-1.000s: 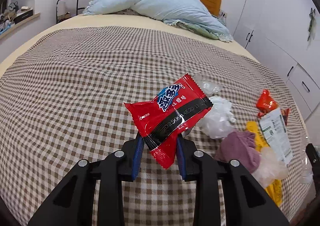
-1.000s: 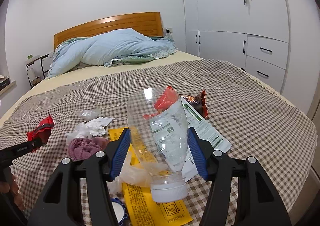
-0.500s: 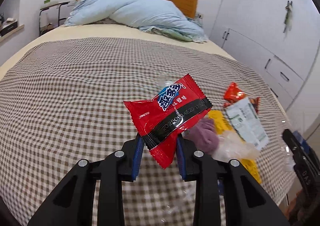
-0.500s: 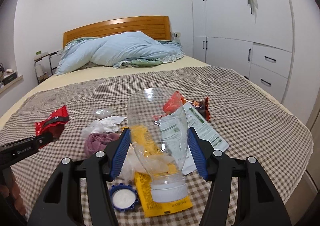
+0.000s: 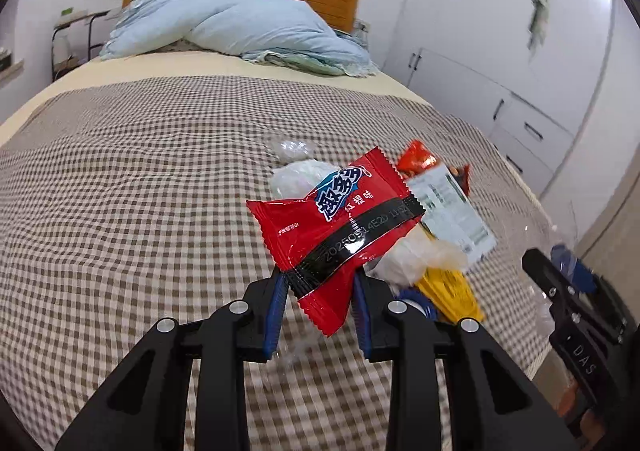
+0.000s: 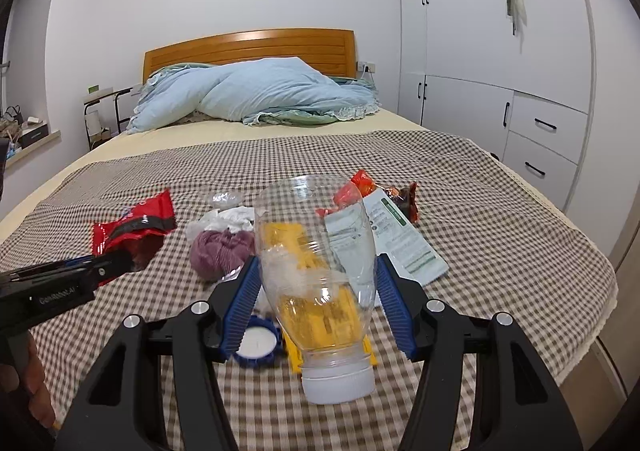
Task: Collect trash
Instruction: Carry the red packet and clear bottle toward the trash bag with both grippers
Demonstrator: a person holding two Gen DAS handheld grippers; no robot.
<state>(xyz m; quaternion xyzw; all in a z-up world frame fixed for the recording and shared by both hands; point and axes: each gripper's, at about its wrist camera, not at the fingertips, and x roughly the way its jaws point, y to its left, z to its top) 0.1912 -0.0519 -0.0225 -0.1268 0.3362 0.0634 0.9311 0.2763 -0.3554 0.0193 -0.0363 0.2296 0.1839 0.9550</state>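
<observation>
Tilting downward, left hand-held gripper (image 5: 319, 293) pinches red wrapper (image 5: 335, 227), right (image 6: 316, 291) clamps bottle (image 6: 318, 271)

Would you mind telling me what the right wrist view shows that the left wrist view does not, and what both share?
Only the right wrist view shows the clear plastic bottle whole, cap down, clamped in the right gripper, plus the purple cloth and a windowsill at far left.

Only the left wrist view shows the printed front of the red snack packet pinched in the left gripper.

Both show the checked bedspread, blue duvet, wooden headboard, white wardrobe, yellow wrapper and white-green packet.
</observation>
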